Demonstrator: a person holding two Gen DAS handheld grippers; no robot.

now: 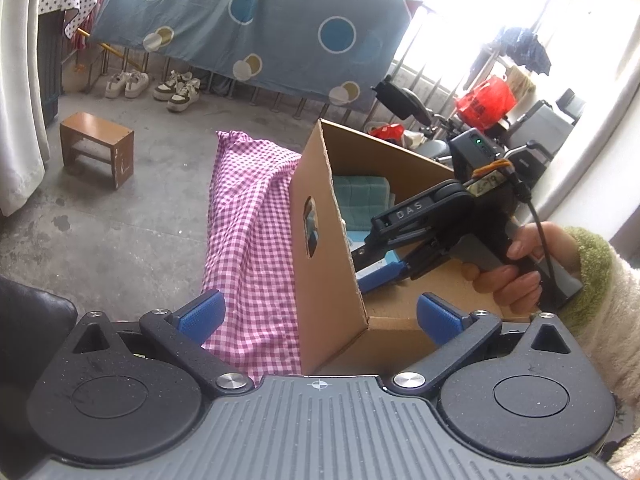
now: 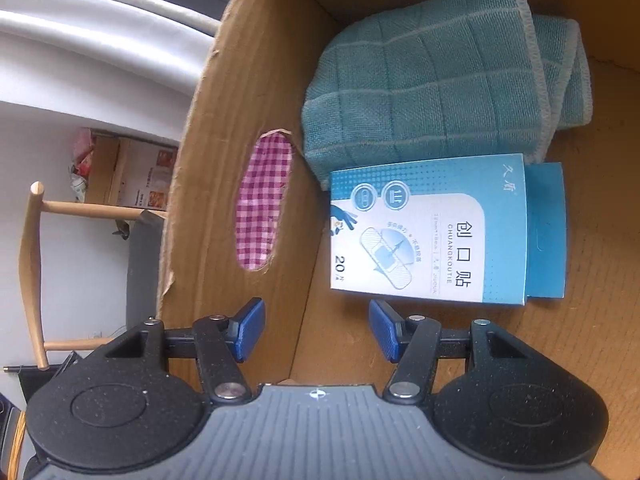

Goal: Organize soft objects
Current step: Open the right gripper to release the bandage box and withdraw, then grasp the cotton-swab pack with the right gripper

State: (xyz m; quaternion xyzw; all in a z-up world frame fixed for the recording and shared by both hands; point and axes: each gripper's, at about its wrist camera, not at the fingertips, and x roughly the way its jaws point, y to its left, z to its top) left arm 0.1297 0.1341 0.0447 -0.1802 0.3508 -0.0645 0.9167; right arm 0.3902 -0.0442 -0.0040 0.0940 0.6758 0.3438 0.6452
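while my right gripper (image 2: 316, 330) reaches down into the cardboard box (image 2: 224, 184), its blue pads stand apart with nothing between them, just short of the bandage packet (image 2: 408, 236) on the box floor. the folded teal cloth (image 2: 432, 92) lies beyond the packet, touching it. my left gripper (image 1: 318, 314) hangs wide and empty at the box's near corner, beside the pink checked cloth (image 1: 252, 240) draped outside the box wall.

The cardboard box (image 2: 208, 160) is open on top. Inside, a folded teal towel (image 2: 432, 84) and a blue plaster pack (image 2: 408, 236) fill the far part. The near floor is bare. The box wall stands between both grippers.
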